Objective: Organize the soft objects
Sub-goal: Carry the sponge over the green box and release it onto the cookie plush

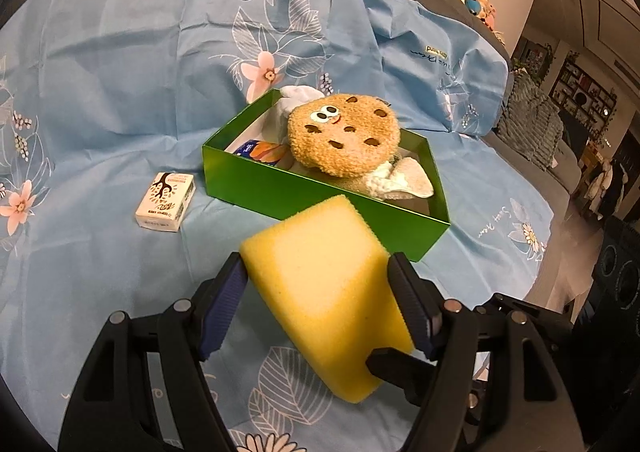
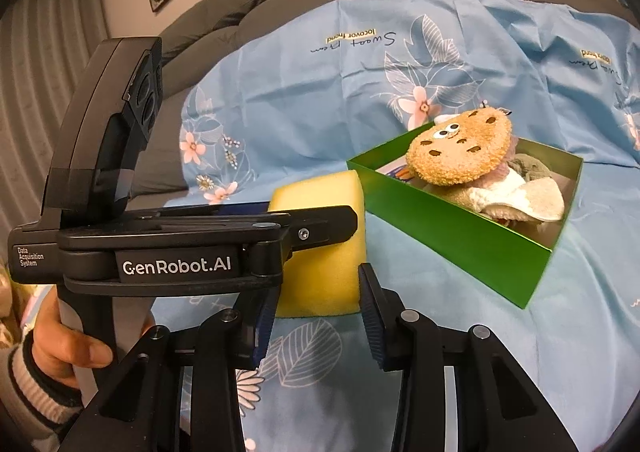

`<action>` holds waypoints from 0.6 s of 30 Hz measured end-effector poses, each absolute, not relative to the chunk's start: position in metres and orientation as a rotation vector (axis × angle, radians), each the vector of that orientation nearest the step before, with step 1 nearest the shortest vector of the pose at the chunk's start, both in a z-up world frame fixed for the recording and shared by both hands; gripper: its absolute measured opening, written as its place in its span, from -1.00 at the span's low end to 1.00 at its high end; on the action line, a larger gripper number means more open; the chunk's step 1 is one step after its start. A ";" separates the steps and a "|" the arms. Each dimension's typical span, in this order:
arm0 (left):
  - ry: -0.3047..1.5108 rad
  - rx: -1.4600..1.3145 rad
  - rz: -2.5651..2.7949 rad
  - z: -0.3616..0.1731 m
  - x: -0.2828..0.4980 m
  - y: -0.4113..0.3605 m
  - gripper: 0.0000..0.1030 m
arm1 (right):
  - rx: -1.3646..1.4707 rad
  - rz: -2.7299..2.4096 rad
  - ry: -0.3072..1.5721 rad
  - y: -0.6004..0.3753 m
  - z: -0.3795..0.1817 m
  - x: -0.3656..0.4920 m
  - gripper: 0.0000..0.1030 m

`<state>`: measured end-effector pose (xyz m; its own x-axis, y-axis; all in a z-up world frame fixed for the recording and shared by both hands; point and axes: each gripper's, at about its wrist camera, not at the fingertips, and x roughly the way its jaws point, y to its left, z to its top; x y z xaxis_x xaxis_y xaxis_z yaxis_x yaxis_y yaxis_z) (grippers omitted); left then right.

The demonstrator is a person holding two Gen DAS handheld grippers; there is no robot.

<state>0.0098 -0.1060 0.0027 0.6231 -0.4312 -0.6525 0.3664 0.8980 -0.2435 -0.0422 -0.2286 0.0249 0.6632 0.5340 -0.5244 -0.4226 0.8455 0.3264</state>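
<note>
Now: left claw (image 1: 320, 284) pinches sponge (image 1: 320, 284) | right claw (image 2: 316, 316) spread | box (image 1: 320, 196) contents half-hidden under cookie plush (image 1: 344, 136)

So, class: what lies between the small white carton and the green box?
Only bare blue cloth lies between the white carton and the green box, as the left wrist view shows.

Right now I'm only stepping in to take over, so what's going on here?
A person is tidying soft things into a green box on a blue floral sheet. The left gripper has its fingers closed on a yellow sponge, just short of the box. The right gripper is open and empty. A cookie plush and cloths already sit inside; a small carton lies outside.
</note>
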 end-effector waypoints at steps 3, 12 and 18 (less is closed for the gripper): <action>0.776 -0.074 -0.456 0.004 0.007 -0.112 0.39 | 0.201 0.547 0.644 -0.236 0.025 -0.045 -0.21; 0.784 -0.016 -0.454 0.011 0.013 -0.138 0.39 | 0.264 0.547 0.621 -0.260 0.023 -0.044 -0.21; 0.784 0.007 -0.457 0.016 0.025 -0.155 0.39 | 0.302 0.543 0.603 -0.277 0.022 -0.034 -0.21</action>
